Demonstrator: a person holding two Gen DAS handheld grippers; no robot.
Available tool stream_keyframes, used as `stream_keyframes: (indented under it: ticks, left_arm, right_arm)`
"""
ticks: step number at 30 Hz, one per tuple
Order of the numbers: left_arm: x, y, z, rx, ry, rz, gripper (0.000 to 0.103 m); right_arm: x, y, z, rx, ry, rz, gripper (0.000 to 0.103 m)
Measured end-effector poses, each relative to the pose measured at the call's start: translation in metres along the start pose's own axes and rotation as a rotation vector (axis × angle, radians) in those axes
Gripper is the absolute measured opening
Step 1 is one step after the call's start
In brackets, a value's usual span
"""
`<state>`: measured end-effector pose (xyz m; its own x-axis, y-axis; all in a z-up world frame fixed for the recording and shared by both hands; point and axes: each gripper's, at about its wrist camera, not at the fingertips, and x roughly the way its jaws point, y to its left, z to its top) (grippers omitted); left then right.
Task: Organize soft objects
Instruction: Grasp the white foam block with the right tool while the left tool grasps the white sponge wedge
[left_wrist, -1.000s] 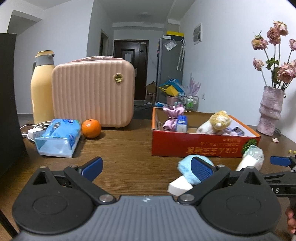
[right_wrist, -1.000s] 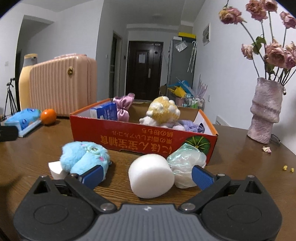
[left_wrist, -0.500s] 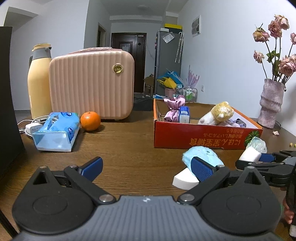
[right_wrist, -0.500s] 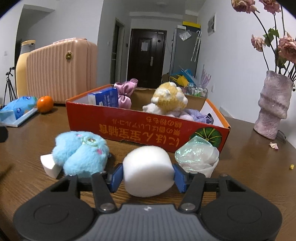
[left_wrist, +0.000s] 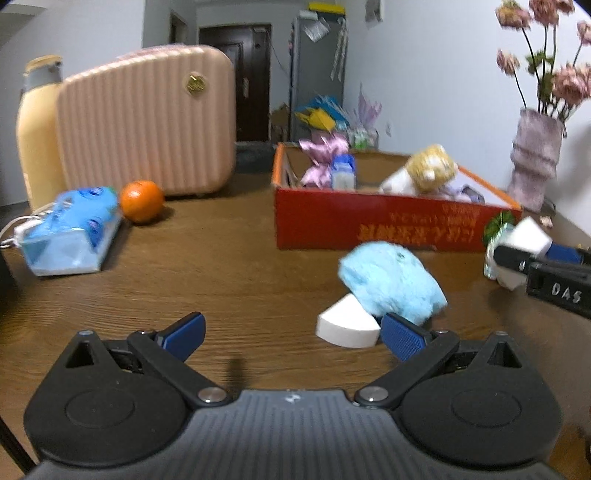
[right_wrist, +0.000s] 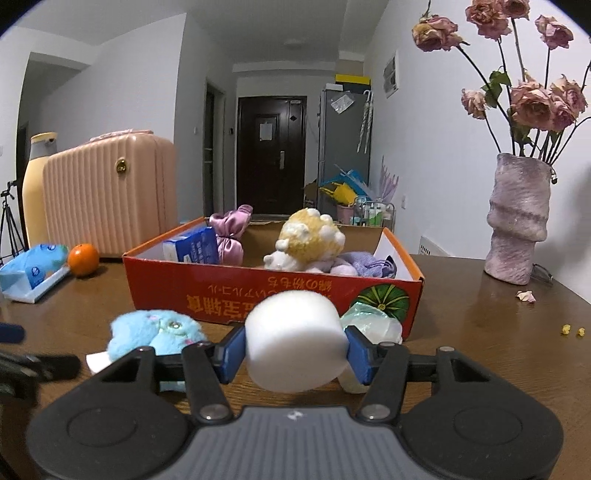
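Observation:
My right gripper (right_wrist: 295, 350) is shut on a white foam cylinder (right_wrist: 293, 339), held just above the table in front of the red cardboard box (right_wrist: 258, 291). In the left wrist view that foam (left_wrist: 530, 230) shows at the far right between the right gripper's blue pads. My left gripper (left_wrist: 291, 325) is open and empty. Its right fingertip lies close to a blue plush toy (left_wrist: 391, 280) that rests on a white foam wedge (left_wrist: 347, 326). A shiny wrapped bundle (right_wrist: 373, 325) lies behind the held foam. The box holds a yellow plush (right_wrist: 310, 240), a pink satin bow (right_wrist: 229, 232) and a small carton (right_wrist: 192, 249).
A pink ribbed case (left_wrist: 147, 122), an orange (left_wrist: 142, 201), a blue tissue pack (left_wrist: 74, 232) and a yellow flask (left_wrist: 37, 129) stand at the back left. A vase of dried roses (right_wrist: 517, 221) stands at the right. Bare wooden tabletop (left_wrist: 221, 266) lies ahead of my left gripper.
My right gripper closed on the white foam cylinder and raised it off the table. My left gripper moved forward and down, nearer the blue plush and the wedge.

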<state>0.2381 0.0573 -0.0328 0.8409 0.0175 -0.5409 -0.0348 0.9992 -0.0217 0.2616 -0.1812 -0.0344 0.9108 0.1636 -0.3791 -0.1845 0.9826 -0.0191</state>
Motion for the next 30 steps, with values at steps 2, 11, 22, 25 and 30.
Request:
stream_keyframes:
  ticks: [2,11,22,25,30]
  left_arm:
    - [0.01,-0.006,0.001,0.014,0.032,-0.011,0.103]
    - [0.039,-0.028,0.005,0.053,0.1,-0.007,0.1]
    - [0.049,-0.03,0.007,0.055,0.137,-0.046,0.058]
    - [0.048,-0.03,0.007,0.049,0.131,-0.074,0.041]
    - [0.047,-0.031,0.007,0.051,0.123,-0.095,0.037]
  right_arm:
    - [-0.001,-0.002,0.001,0.007,-0.007,-0.005,0.057]
    - [0.0,-0.002,0.0,0.019,0.001,0.01,0.059]
    - [0.0,0.001,-0.001,0.01,0.004,0.02,0.059]
    - [-0.001,0.001,-0.001,0.01,0.005,0.02,0.059]
    - [-0.001,0.001,-0.001,0.008,0.001,0.023,0.059]
